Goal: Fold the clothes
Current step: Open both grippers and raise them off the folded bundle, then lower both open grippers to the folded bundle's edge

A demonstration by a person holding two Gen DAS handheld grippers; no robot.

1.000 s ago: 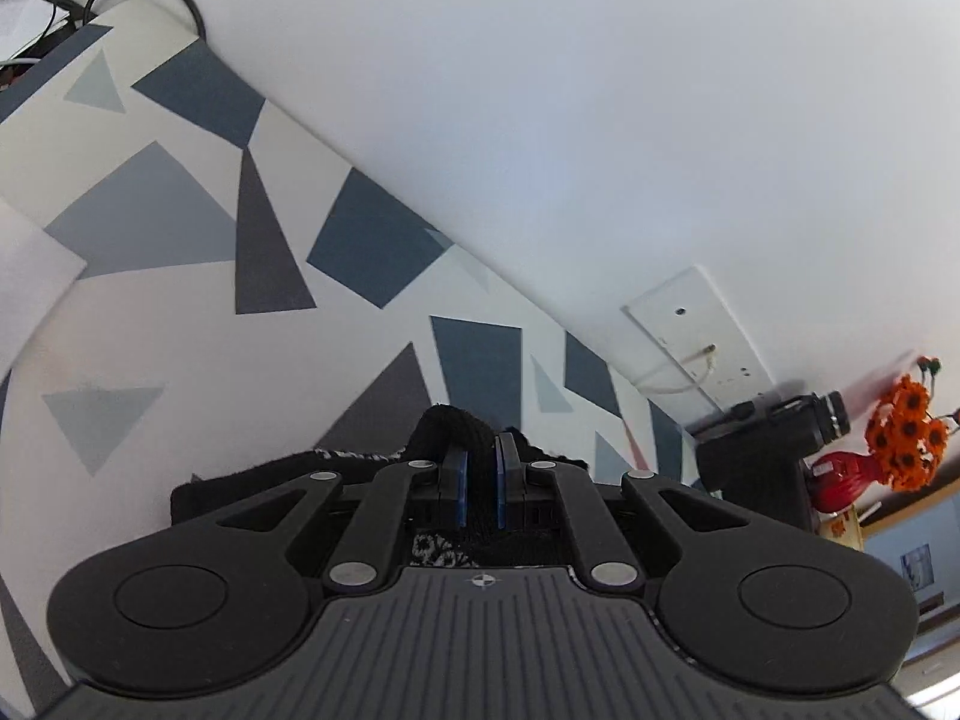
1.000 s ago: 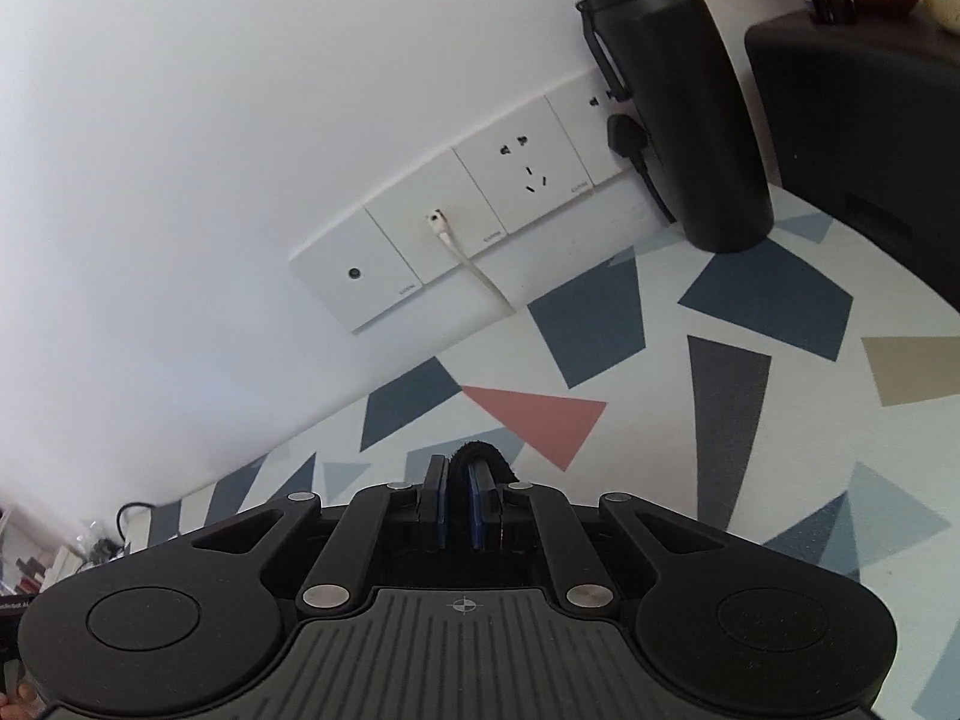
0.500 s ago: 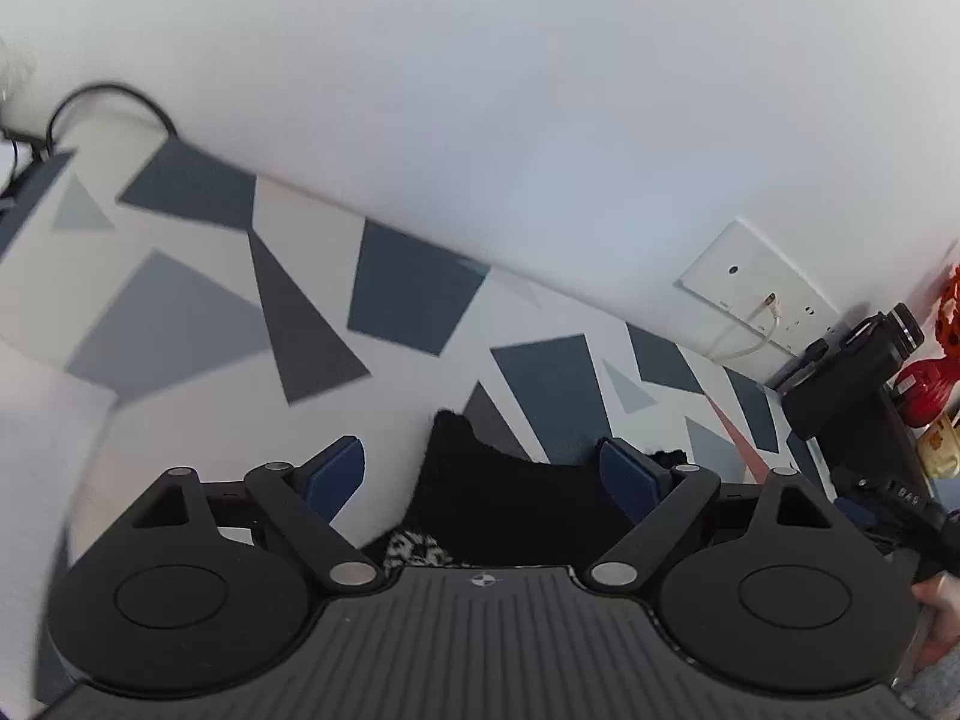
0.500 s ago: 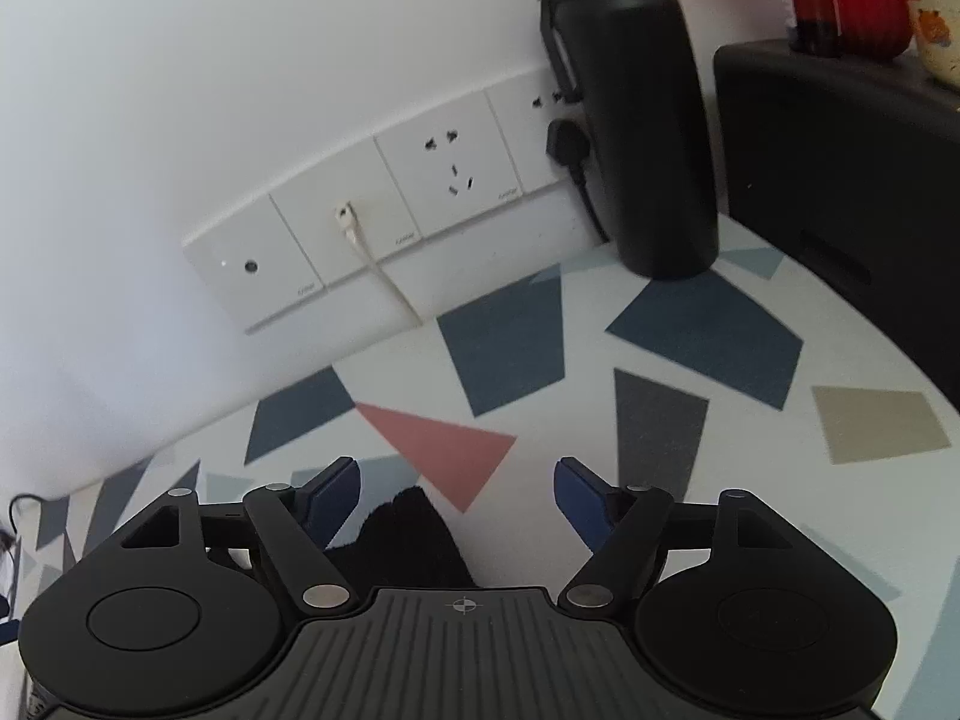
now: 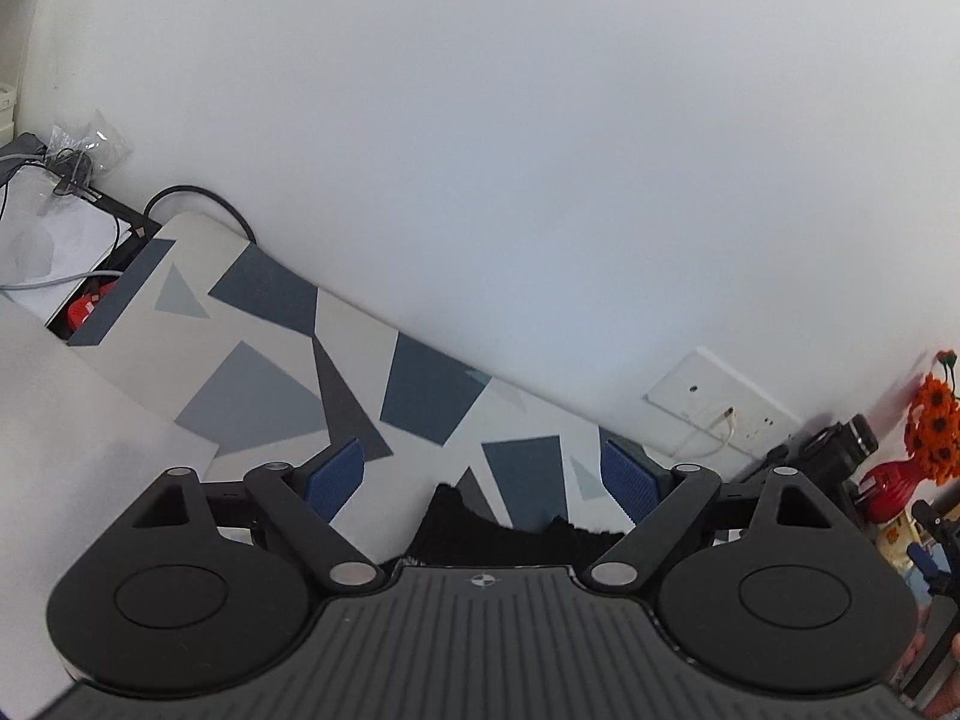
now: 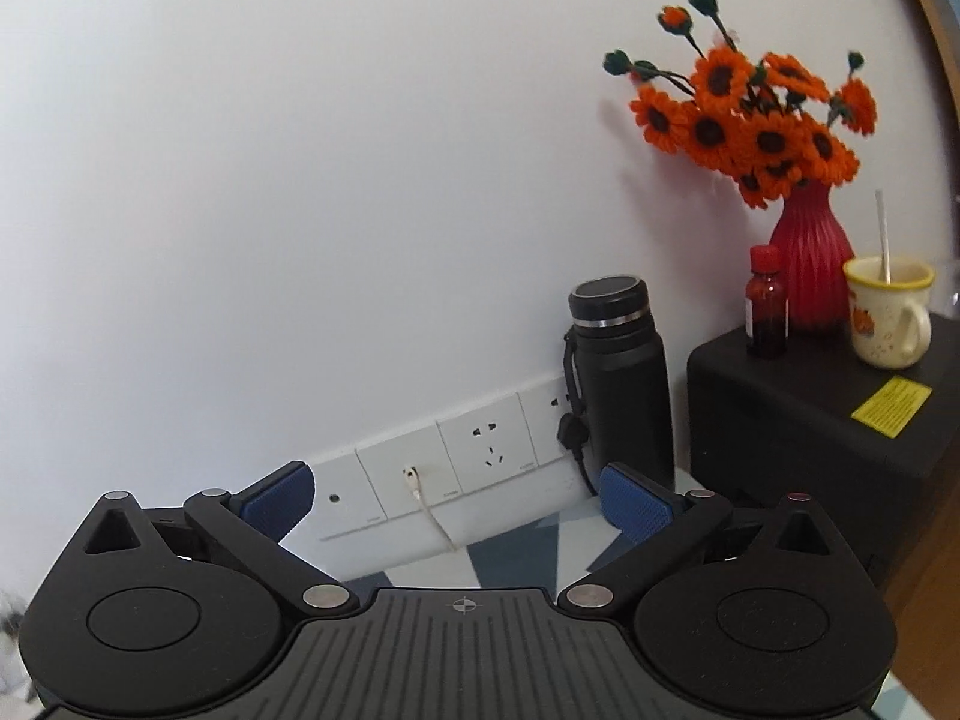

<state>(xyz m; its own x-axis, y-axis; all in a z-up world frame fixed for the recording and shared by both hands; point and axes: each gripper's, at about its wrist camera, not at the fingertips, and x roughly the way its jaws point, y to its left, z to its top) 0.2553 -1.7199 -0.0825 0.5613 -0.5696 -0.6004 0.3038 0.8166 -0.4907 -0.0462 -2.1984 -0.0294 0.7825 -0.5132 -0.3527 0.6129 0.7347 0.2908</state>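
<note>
Both grippers spread, nothing pinched.
Left gripper (image 5: pixel 480 477) above black garment (image 5: pixel 510 534) on patterned table (image 5: pixel 270 330); right gripper (image 6: pixel 459 495) facing wall sockets (image 6: pixel 486 450).

black garment (image 5: pixel 510 537), orange flowers (image 6: pixel 756 120), red vase (image 6: pixel 810 264)
</note>
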